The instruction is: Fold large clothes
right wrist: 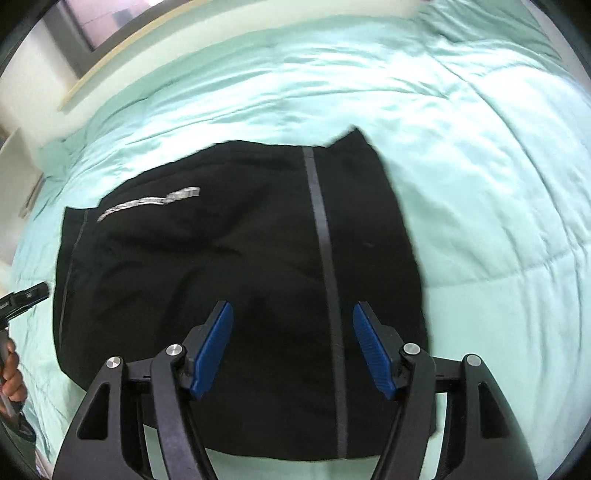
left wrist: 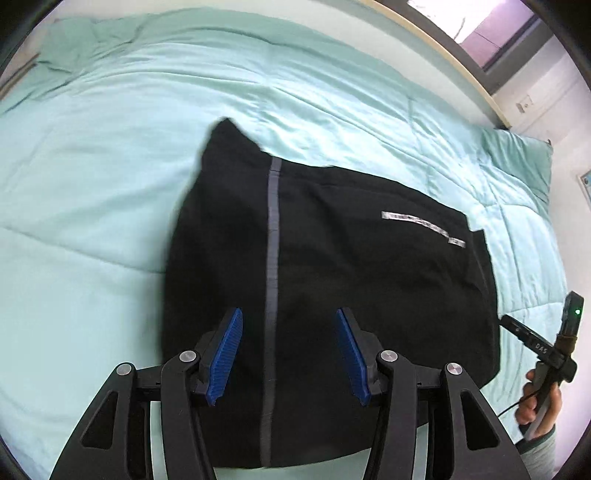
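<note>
A black garment point(left wrist: 332, 288) with a grey stripe and a silver logo strip lies folded flat on a mint-green quilt point(left wrist: 92, 184). My left gripper point(left wrist: 288, 321) hovers open and empty above its near edge, blue pads spread either side of the stripe. The garment also shows in the right wrist view point(right wrist: 229, 266). My right gripper point(right wrist: 291, 314) is open and empty above the near part of the garment. The right gripper with the hand holding it shows at the right edge of the left wrist view point(left wrist: 546, 354); the left one shows at the left edge of the right wrist view point(right wrist: 18, 299).
The quilt point(right wrist: 480, 166) covers a wide bed all around the garment. A wooden bed frame edge point(left wrist: 461, 66) and a window point(left wrist: 491, 33) lie beyond the far side. A white wall with a socket point(left wrist: 524, 103) stands at far right.
</note>
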`<state>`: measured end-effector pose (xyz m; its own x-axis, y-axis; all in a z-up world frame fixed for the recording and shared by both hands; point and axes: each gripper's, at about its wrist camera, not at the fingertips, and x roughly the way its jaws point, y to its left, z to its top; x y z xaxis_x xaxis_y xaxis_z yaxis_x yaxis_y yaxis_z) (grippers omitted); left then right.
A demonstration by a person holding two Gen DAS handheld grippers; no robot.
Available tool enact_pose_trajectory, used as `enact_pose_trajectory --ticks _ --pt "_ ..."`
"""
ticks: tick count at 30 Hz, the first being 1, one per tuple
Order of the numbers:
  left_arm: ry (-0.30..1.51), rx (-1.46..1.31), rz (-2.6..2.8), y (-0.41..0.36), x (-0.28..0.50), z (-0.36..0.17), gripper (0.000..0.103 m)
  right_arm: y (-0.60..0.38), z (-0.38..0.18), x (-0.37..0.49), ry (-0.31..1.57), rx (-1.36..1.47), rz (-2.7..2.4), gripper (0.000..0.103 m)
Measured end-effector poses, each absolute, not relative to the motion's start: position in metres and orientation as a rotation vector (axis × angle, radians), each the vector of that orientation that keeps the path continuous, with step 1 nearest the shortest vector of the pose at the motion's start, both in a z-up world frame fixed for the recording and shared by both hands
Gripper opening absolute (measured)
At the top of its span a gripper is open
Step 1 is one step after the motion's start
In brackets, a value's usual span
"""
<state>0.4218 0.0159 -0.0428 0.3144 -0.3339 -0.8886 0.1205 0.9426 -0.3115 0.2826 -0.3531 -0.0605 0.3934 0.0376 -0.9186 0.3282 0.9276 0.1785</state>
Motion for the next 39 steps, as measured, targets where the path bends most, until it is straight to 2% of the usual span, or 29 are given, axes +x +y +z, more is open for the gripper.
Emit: enact_pose_trajectory --ticks 7,9,12,19,23,28,31,32,33,35,36,39 --pt "1.245 -0.309 -0.227 0.074 0.423 -0.054 0.054 -0.393 -0.070 0.267 1.177 0.402 -0.273 0.070" --pt "1.257 -0.339 -0.216 0.084 0.426 -0.062 0.063 -0.403 -0.073 0.267 1.183 0.406 -0.282 0.070" --pt "1.267 -0.377 -0.215 0.092 0.433 -0.072 0.064 -0.416 -0.081 0.269 1.193 0.429 -0.278 0.070" --pt "1.375 -0.663 -0.420 0.107 0.458 -0.125 0.065 -0.432 -0.110 0.289 1.225 0.537 -0.193 0.070" --pt "1.454 -0.679 -0.457 0.095 0.468 -0.156 0.066 -0.441 -0.126 0.301 1.221 0.580 -0.171 0.078" --pt "1.474 -0.729 -0.537 0.079 0.471 -0.175 0.073 -0.456 -0.155 0.311 1.237 0.680 -0.122 0.092" --pt "1.469 -0.774 -0.552 0.076 0.471 -0.184 0.075 -0.470 -0.173 0.308 1.225 0.822 -0.073 0.095" --pt "1.453 -0.775 -0.555 0.075 0.470 -0.182 0.073 -0.474 -0.181 0.306 1.214 0.897 -0.046 0.095" --pt "1.428 -0.763 -0.566 0.073 0.467 -0.178 0.061 -0.476 -0.184 0.304 1.205 0.933 -0.029 0.091" --pt "1.397 -0.736 -0.587 0.071 0.461 -0.168 0.053 -0.473 -0.179 0.300 1.177 0.938 0.023 0.069" --pt "1.379 -0.722 -0.606 0.070 0.457 -0.160 0.050 -0.469 -0.175 0.298 1.166 0.952 0.064 0.065" --pt "1.370 -0.753 -0.652 0.072 0.456 -0.153 0.049 -0.460 -0.162 0.296 1.171 0.893 0.126 0.065"
